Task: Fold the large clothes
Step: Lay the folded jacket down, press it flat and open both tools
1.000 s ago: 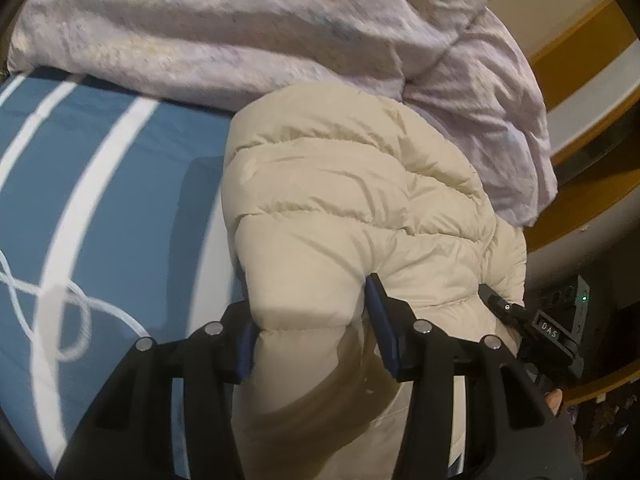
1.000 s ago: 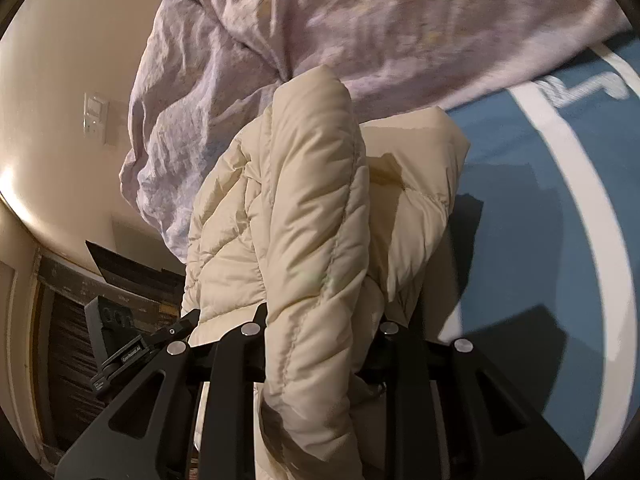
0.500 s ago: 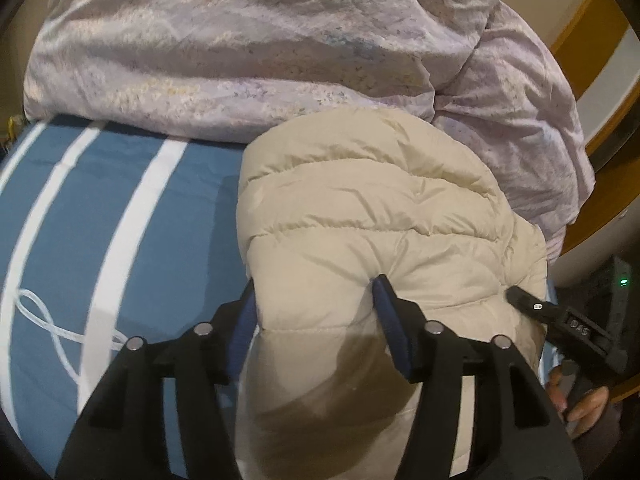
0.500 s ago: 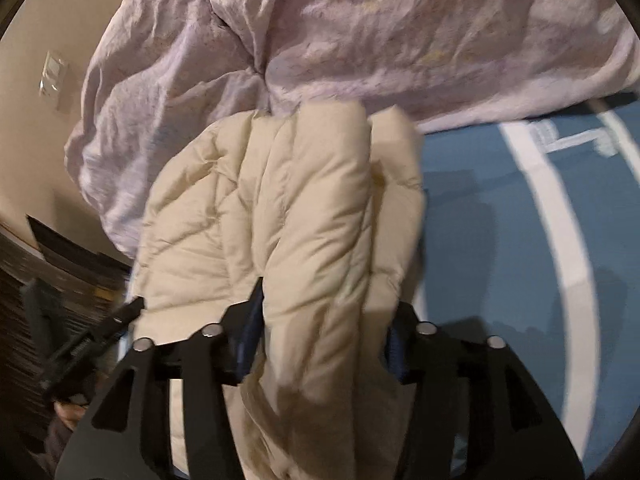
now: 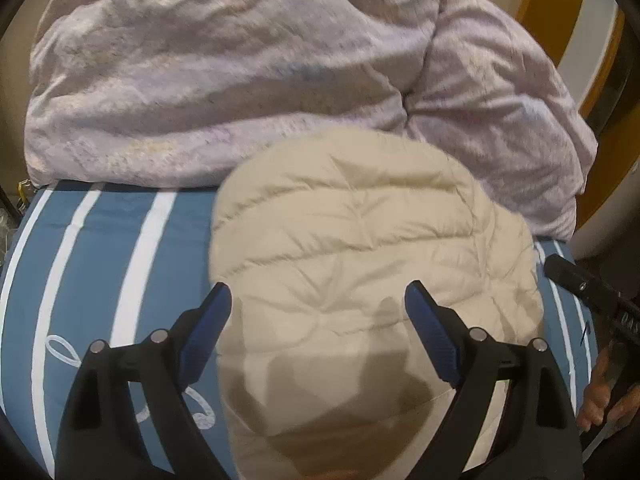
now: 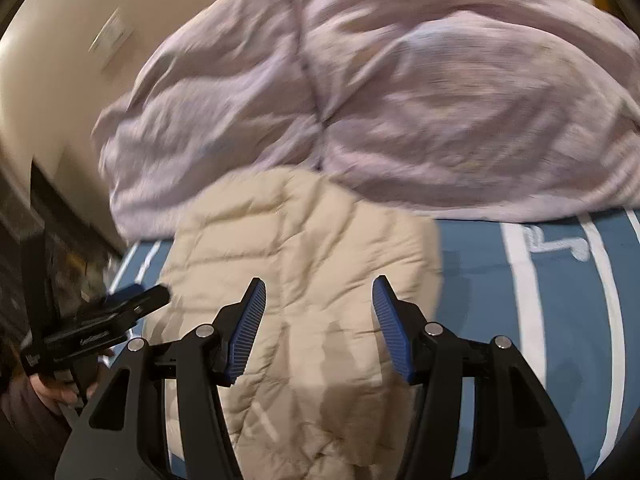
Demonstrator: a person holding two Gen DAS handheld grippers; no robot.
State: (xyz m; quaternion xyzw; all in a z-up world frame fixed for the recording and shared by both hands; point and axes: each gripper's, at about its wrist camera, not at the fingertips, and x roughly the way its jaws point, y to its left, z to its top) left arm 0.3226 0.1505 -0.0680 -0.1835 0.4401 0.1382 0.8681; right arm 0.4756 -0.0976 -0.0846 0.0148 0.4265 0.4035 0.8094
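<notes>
A cream quilted puffer jacket (image 5: 360, 248) lies folded on the blue white-striped bed sheet (image 5: 100, 264), its far edge against the duvet. My left gripper (image 5: 318, 300) hovers over the jacket's near part. Its jaws are opening wide, and the blue pads (image 5: 208, 320) stand clear of the fabric. In the right wrist view the same jacket (image 6: 296, 248) lies below my right gripper (image 6: 320, 292), which is open with nothing pressed between its pads (image 6: 390, 320). Each view shows the other gripper at its edge: the right gripper's black tip (image 5: 580, 284) and the left gripper's body (image 6: 116, 312).
A crumpled lilac duvet (image 5: 240, 72) is piled across the back of the bed, just behind the jacket. A hand (image 5: 604, 392) grips the handle at the bed's side. Dark furniture (image 6: 24, 208) and a beige wall with a switch plate (image 6: 112, 36) stand beyond the bed edge.
Both grippers let go of the jacket fold they were pinching, spread their jaws and drew back upward. The jacket settled flatter on the sheet.
</notes>
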